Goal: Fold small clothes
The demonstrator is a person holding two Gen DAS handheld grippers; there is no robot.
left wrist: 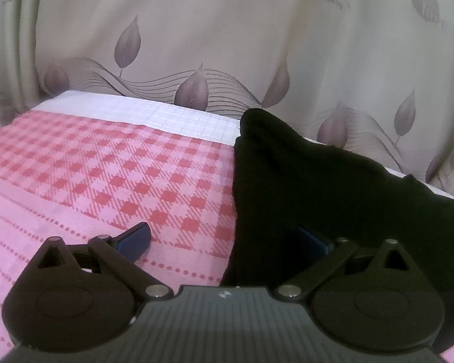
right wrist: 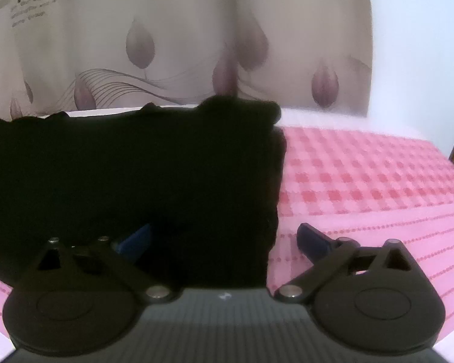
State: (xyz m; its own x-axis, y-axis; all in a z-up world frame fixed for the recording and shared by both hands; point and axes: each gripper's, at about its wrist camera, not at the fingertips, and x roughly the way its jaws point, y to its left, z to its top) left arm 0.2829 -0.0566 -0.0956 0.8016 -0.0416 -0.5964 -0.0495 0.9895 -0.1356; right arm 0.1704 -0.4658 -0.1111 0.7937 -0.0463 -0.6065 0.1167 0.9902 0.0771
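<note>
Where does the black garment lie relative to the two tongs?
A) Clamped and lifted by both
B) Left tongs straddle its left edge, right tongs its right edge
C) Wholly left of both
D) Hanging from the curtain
B: the black garment lies flat on the pink checked cloth; the left tongs and right tongs, both open, each straddle one side edge.

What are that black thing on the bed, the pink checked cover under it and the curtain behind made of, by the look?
Black garment: soft matte cloth, probably a knit; it slumps in folds, but the weave is too dark to read.
Pink checked cover: woven cloth, matte, with a check pattern and dotted stripes.
Curtain: smooth, thin fabric with printed leaves, hanging in long pleats, faintly glossy.
</note>
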